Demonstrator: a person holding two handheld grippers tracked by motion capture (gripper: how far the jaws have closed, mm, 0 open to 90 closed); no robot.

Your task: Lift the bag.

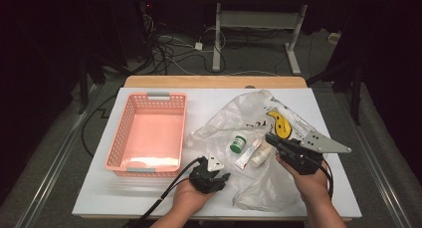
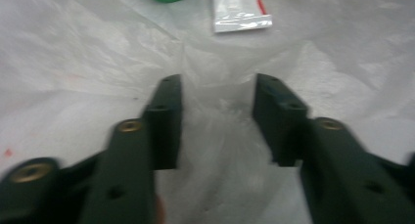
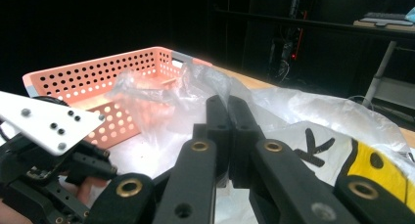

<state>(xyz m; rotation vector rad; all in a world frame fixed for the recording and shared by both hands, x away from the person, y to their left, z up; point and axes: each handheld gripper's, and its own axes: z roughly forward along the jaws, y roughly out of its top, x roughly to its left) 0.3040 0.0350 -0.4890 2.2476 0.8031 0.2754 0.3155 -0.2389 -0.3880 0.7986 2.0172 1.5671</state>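
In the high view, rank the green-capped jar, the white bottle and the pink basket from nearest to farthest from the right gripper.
1. white bottle, just left of the right gripper, on the plastic bag.
2. green-capped jar, further left on the bag.
3. pink basket, at the table's left side.

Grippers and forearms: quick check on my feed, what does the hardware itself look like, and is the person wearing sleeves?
Both are black two-jaw tools with brass-coloured pivot bushings. The left gripper carries a small pale three-cornered plate and trails a black cable off the table's near edge. The right gripper has a larger grey three-cornered plate with dark screw heads and its own black cable. Both forearms are bare, with no sleeves or gloves.
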